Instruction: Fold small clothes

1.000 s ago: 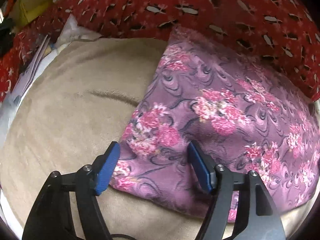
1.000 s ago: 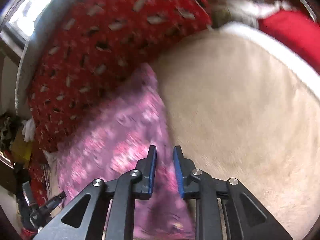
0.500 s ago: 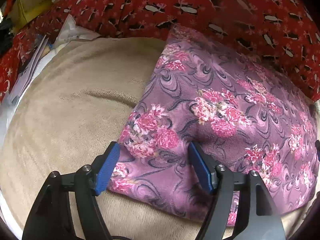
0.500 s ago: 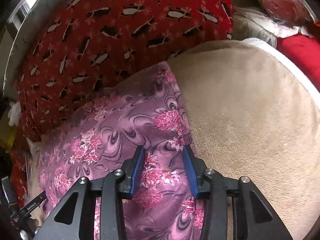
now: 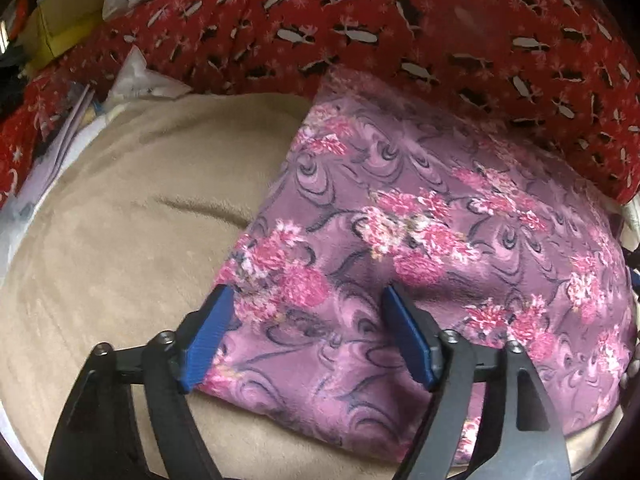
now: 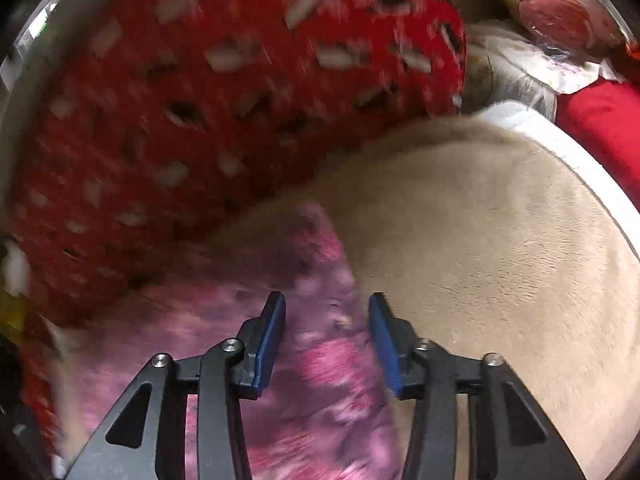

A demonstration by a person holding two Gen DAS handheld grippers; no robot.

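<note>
Purple floral garment [image 5: 420,248] lying folded flat on our beige blanket [image 5: 120,248], its far edge against the red patterned cloth [image 5: 400,20]. Our left gripper [image 5: 308,336], jaws opening wide, straddles its near corner; our right gripper [image 6: 326,340], jaws partly apart, straddles its side edge, gripping nothing.

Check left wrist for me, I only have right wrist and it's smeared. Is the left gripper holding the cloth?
Observer: No. The left gripper is open, its jaws opening. It straddles the near corner of the cloth without pinching it.
Operator: Cloth flat?
Observer: Yes, it lies smooth on the blanket, with its far edge along the red fabric.
Operator: Anything left of it?
Observer: Only a shallow crease in the blanket. Papers sit past the blanket's edge.
</note>
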